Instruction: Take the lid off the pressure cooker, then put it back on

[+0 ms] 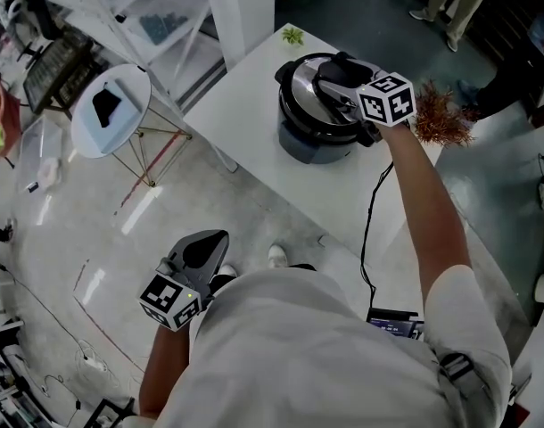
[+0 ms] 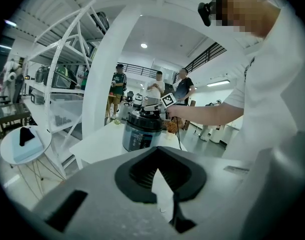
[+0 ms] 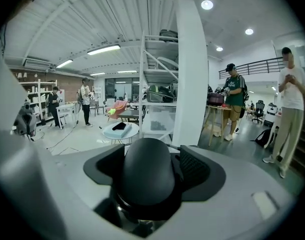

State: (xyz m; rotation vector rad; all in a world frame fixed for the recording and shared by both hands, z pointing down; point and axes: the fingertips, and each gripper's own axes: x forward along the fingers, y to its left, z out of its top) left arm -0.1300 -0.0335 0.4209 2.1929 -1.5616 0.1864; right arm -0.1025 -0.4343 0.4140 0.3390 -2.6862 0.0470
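Observation:
A dark pressure cooker (image 1: 309,139) (image 2: 139,138) stands on the white table (image 1: 241,105), its steel lid (image 1: 300,92) on top. My right gripper (image 1: 333,71) (image 3: 148,156) reaches over the lid, jaws wide, with the black lid handle (image 3: 146,176) between them. A thin gap shows at the right-hand pad (image 3: 195,166), so the pads do not clamp it. Down by the person's left side, over the floor, my left gripper (image 1: 220,237) (image 2: 157,150) hangs far from the cooker. Its tips meet and nothing is held.
A round side table (image 1: 111,110) with a black object stands left of the white table, beside a white pillar (image 1: 241,7) and white shelving (image 2: 57,84). A reddish dried plant (image 1: 443,119) sits right of the cooker, whose black cable (image 1: 370,230) hangs off the table edge. Several people stand beyond.

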